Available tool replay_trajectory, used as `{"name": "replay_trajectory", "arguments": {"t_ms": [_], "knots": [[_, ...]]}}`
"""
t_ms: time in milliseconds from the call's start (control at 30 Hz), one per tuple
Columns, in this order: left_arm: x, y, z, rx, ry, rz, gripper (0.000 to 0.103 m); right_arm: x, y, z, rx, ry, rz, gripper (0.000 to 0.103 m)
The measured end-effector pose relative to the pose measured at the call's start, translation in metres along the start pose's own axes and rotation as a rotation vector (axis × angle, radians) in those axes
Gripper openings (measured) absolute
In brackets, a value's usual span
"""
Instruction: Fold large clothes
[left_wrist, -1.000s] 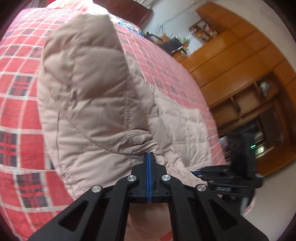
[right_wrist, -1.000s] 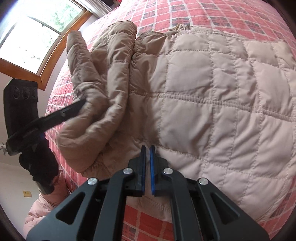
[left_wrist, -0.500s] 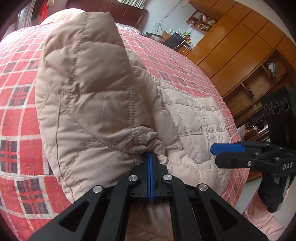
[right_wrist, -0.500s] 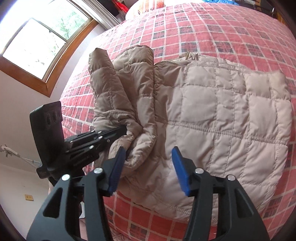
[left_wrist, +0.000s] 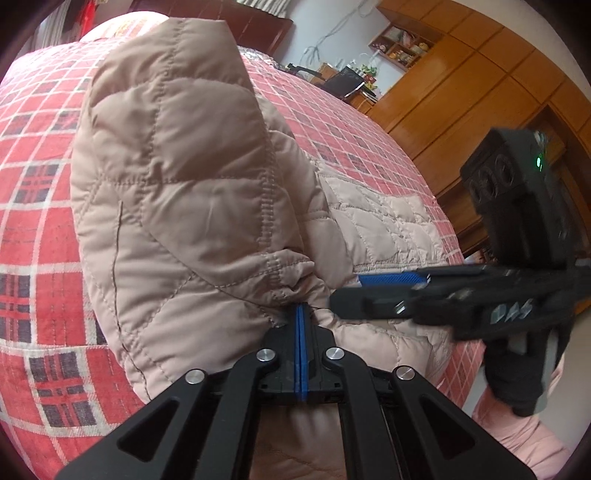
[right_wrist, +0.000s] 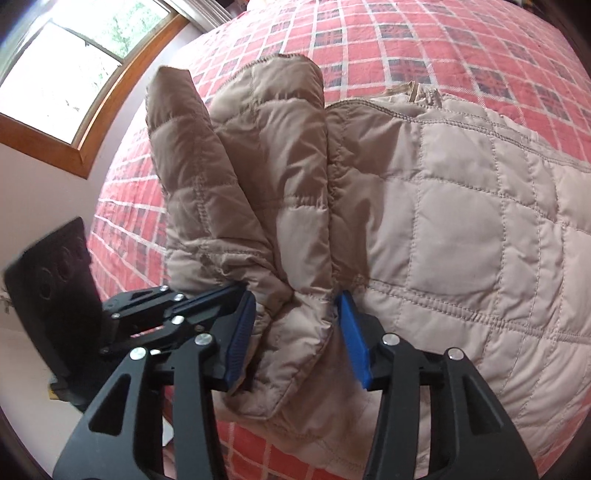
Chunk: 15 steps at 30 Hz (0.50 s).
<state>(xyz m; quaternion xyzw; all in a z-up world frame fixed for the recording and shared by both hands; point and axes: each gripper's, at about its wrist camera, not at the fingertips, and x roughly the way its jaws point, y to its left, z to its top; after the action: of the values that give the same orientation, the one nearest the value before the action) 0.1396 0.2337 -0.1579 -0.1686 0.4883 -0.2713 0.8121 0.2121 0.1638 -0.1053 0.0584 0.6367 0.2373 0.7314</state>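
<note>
- Your left gripper (left_wrist: 301, 317) is clamped on the beige quilted puffer jacket's (left_wrist: 177, 206) sleeve cuff.
- Only the right wrist view shows your right gripper (right_wrist: 297, 336) spread wide, straddling that bunched sleeve (right_wrist: 258, 206) on the red plaid bedspread (right_wrist: 424, 40).

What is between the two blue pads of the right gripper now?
The bunched sleeve of the jacket lies between the open pads of the right gripper, seen in the right wrist view.

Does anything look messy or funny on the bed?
Nothing is torn or spilled. The beige quilted puffer jacket on the red plaid bedspread just has a bunched, crumpled sleeve, pinched by the left claw with the open right claw around it.
</note>
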Motion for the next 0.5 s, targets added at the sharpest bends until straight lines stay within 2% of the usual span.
{"name": "replay_trajectory", "arguments": {"t_ms": [200,333,367,467,500], "knots": [[-0.002,0.003,0.002,-0.024,-0.001,-0.005,0.002,0.004,0.016,0.000,-0.061,-0.017,-0.054,0.041],[-0.003,0.011,0.003,-0.063,0.002,-0.045,0.002,0.009,0.025,0.000,-0.090,-0.033,-0.062,0.040],[-0.002,0.012,0.003,-0.066,0.004,-0.049,0.002,0.008,0.029,-0.001,-0.104,-0.039,-0.070,0.037],[-0.002,0.012,0.002,-0.064,0.009,-0.040,0.002,0.014,0.043,-0.004,-0.142,-0.045,-0.065,0.010],[-0.003,0.010,0.002,-0.063,0.007,-0.036,0.002,0.016,0.048,-0.005,-0.153,-0.052,-0.091,0.006]]}}
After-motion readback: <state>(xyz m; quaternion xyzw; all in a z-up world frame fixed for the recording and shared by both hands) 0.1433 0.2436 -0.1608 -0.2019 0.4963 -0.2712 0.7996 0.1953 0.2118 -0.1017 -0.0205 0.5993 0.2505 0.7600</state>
